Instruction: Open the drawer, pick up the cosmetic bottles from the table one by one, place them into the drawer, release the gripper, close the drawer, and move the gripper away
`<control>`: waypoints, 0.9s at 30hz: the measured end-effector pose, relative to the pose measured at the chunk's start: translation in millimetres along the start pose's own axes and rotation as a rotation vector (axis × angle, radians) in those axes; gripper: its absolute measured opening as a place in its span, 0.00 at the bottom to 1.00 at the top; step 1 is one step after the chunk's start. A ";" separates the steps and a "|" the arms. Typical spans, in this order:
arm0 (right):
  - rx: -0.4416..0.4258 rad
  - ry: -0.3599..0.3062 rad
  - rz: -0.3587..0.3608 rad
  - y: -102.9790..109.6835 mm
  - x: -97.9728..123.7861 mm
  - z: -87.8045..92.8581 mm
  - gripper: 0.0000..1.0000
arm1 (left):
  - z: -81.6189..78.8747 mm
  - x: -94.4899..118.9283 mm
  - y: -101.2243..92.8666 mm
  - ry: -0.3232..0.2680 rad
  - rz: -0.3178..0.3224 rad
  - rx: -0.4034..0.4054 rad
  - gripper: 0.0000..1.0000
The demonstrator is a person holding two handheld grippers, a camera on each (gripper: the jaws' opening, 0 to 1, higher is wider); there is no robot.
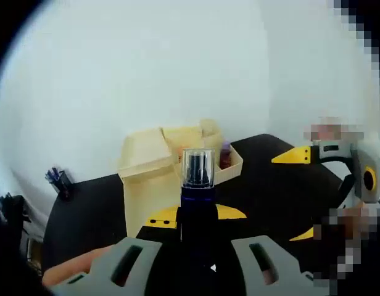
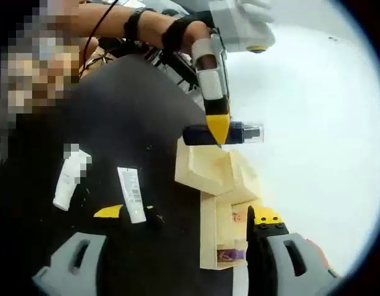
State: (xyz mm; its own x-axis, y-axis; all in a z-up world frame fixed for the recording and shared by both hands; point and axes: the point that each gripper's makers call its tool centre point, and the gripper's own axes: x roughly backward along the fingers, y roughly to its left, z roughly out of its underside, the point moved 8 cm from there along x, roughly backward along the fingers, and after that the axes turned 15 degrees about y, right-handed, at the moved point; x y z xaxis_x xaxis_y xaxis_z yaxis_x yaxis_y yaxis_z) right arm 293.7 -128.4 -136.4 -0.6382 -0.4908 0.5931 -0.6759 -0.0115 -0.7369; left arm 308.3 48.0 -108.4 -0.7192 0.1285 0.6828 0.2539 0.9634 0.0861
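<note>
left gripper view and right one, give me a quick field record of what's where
left claw: shut on dark bottle with clear cap, held above the wooden box
right claw: open, holds nothing, low beside the box
box: pale wood, on the black table
drawer: pulled open, something small and reddish inside
tubes on table: two white tubes, one nearer the box, one farther away
cup: dark, with pens, at the table's far edge
</note>
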 end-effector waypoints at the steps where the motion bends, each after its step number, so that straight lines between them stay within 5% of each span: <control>1: -0.017 -0.001 -0.001 -0.9 -0.1 0.2 0.79 | -7.1 -2.0 4.6 0.001 0.000 0.009 0.15; 8: -0.147 -0.041 0.067 -17.0 -6.6 1.8 0.92 | -16.3 -19.0 7.3 0.027 -0.015 0.048 0.15; 16: -0.212 -0.026 -0.011 -13.8 -22.7 11.7 0.93 | -25.0 -27.9 21.7 0.077 -0.029 0.085 0.15; 22: -0.233 -0.013 -0.052 -12.9 -31.6 17.6 0.89 | -31.0 -39.0 43.4 0.164 -0.052 0.121 0.15; 27: -0.226 0.000 -0.060 -12.0 -36.1 21.2 0.89 | -24.6 -49.0 40.4 0.247 -0.076 0.116 0.15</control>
State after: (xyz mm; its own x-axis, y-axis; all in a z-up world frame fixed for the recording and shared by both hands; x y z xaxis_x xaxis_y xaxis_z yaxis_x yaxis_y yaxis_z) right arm 332.7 -129.0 -155.8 -0.5942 -0.4948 0.6341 -0.7782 0.1543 -0.6088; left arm 369.7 74.9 -120.5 -0.5502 0.0072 0.8350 0.1196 0.9903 0.0703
